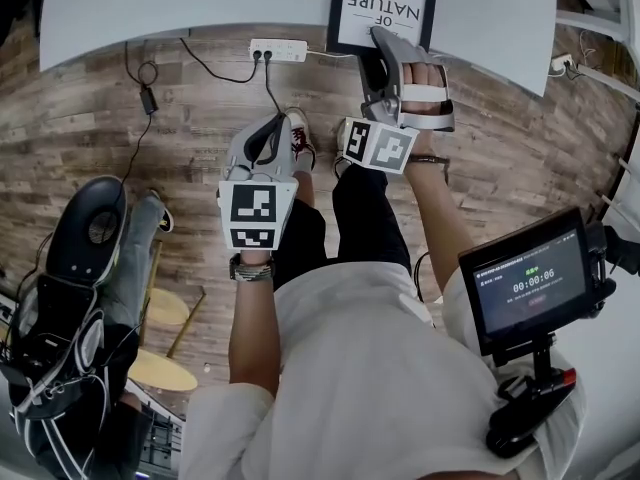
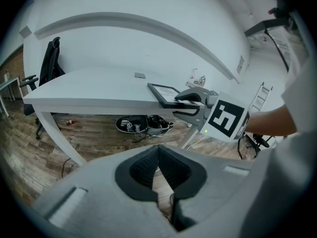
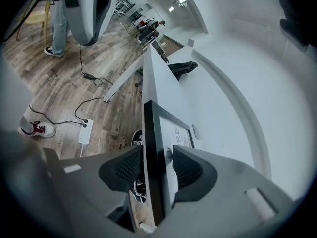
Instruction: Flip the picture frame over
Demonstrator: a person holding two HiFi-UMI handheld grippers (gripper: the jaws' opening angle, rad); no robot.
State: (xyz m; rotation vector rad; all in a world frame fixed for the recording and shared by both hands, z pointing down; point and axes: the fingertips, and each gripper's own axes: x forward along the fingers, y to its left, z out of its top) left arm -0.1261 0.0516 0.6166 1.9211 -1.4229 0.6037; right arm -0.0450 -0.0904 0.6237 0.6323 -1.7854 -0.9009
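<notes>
A black picture frame (image 1: 383,3) with a leaf print lies face up at the near edge of the white table (image 1: 200,3), partly overhanging it. My right gripper (image 1: 385,40) reaches onto that near edge. In the right gripper view the frame (image 3: 152,133) runs edge-on between the jaws, and the right gripper (image 3: 157,167) is shut on it, one pad against each side. My left gripper (image 1: 268,133) hangs over the floor short of the table, shut with nothing in it. In the left gripper view its tips (image 2: 158,147) meet, and the frame (image 2: 163,90) and the right gripper (image 2: 190,100) show ahead.
A white power strip (image 1: 278,50) with cables lies on the wooden floor under the table edge. A black chair (image 1: 90,228) draped with clothes and a wooden stool (image 1: 160,368) stand at the left. A timer screen (image 1: 530,283) sits at the right. Shoes (image 2: 143,124) lie under the table.
</notes>
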